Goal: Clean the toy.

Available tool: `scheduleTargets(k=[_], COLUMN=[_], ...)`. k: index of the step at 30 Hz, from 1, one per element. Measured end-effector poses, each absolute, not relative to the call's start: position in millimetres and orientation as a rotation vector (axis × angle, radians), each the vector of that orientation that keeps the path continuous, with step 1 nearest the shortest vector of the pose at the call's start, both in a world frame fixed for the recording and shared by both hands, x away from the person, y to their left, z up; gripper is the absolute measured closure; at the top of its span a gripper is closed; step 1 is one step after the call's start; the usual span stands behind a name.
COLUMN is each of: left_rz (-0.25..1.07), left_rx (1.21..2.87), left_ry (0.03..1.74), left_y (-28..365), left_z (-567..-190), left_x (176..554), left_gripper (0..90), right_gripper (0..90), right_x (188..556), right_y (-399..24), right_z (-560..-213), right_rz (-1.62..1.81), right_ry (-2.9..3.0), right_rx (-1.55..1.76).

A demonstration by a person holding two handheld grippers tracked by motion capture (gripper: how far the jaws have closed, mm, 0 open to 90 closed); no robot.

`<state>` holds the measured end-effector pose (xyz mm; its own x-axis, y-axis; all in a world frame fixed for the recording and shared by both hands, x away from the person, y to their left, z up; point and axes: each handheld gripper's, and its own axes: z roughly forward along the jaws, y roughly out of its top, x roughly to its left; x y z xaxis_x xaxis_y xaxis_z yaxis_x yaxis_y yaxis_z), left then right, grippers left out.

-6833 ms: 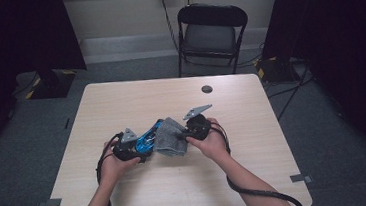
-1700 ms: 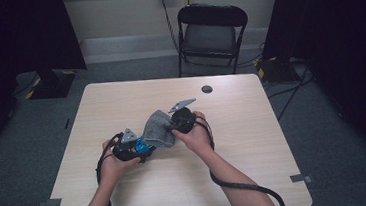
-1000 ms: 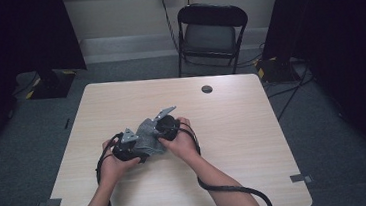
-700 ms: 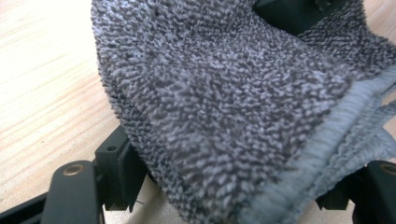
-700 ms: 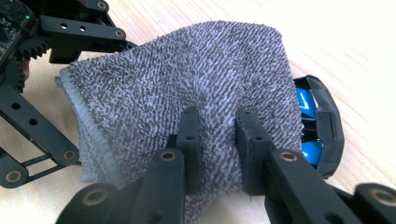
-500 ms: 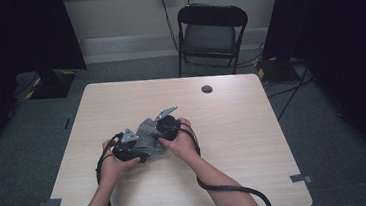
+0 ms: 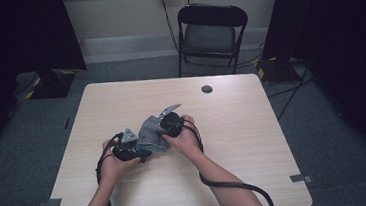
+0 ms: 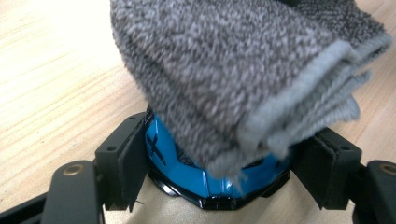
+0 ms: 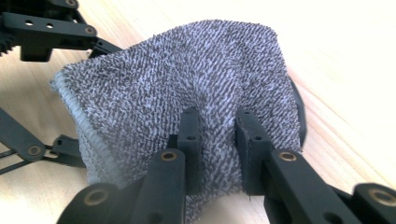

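We see a grey cloth (image 8: 243,79) of rough, looped terry with a stitched hem, a glossy blue plastic car (image 8: 205,175), matt black claw pads (image 9: 191,140), and a pale counter (image 7: 253,127) of smooth wood grain.

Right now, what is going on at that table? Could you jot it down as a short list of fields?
left gripper: jaws closed on a blue toy car, one pad on each side
right gripper: pinching a grey cloth
cloth: folded, draped over the car
table: light wood; small dark round object near the far edge
behind table: black folding chair
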<state>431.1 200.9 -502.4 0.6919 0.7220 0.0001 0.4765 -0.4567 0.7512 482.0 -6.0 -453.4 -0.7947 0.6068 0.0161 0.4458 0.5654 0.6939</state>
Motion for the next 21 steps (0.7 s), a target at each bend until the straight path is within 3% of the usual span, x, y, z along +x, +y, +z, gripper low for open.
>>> scheduleTargets(k=[21], left_rz=[0.414], left_rx=[2.14], left_ry=[0.913], left_y=[201], left_z=[-502], left_x=[431], left_gripper=[25.5], right_gripper=[74.9], right_x=[497], right_y=[-28], right_z=[-450], right_rz=[1.023], right_ry=[2.529], right_rx=[0.957])
